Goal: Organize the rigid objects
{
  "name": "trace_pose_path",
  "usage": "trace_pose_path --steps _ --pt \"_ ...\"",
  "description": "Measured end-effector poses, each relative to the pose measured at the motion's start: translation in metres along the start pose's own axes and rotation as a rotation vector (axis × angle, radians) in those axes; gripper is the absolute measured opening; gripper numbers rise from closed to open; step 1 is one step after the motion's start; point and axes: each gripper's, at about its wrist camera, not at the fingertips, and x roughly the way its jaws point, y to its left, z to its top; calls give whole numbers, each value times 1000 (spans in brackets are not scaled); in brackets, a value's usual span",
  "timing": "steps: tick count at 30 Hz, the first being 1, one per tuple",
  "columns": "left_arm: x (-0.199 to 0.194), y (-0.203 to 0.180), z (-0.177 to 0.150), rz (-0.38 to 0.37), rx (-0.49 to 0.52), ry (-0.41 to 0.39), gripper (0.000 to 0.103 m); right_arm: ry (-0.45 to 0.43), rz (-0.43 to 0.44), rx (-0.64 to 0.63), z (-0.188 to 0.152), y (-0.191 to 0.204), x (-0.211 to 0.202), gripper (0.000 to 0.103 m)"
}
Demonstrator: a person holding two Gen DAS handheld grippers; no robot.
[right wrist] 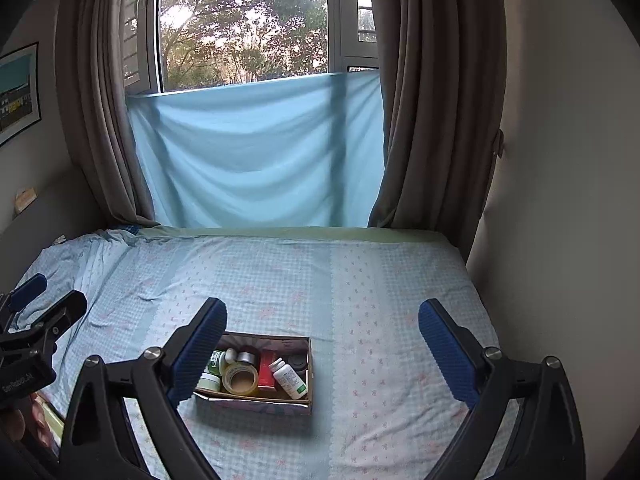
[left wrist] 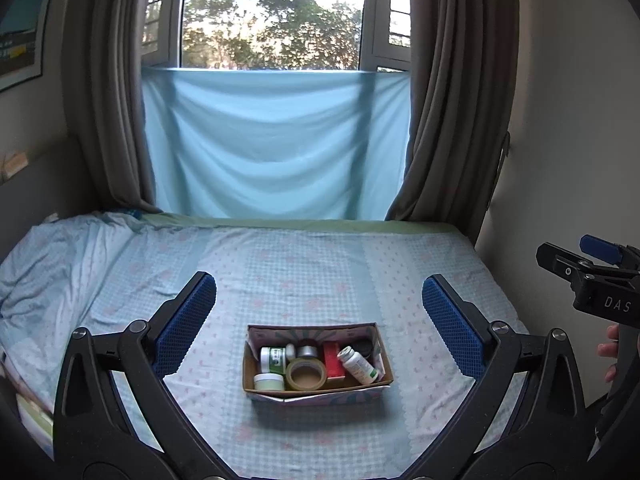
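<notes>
Bed point(left wrist: 420, 264) has the box point(left wrist: 318, 391) of bottles and tape sitting there, I've got both grippers point(left wrist: 318, 316) point(right wrist: 322, 340) spread wide, holding nothing

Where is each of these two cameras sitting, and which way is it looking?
Left wrist view: on the left gripper, jaws wide open, looking down over the bed toward the window; a hand holds the right gripper at the right edge.
Right wrist view: on the open right gripper, facing likewise; the left gripper shows at left.
Shared: the cardboard box of jars, bottle and tape.
</notes>
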Motion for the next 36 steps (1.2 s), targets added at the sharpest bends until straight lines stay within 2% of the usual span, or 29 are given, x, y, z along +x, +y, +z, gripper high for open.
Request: trace_pose_path --steps 12,36 --pt "-4 -9 5 17 27 -26 103 -16 -9 13 -2 -7 -8 96" --pt "-2 -3 6 20 15 -15 103 -14 -15 15 -1 -6 -5 96"
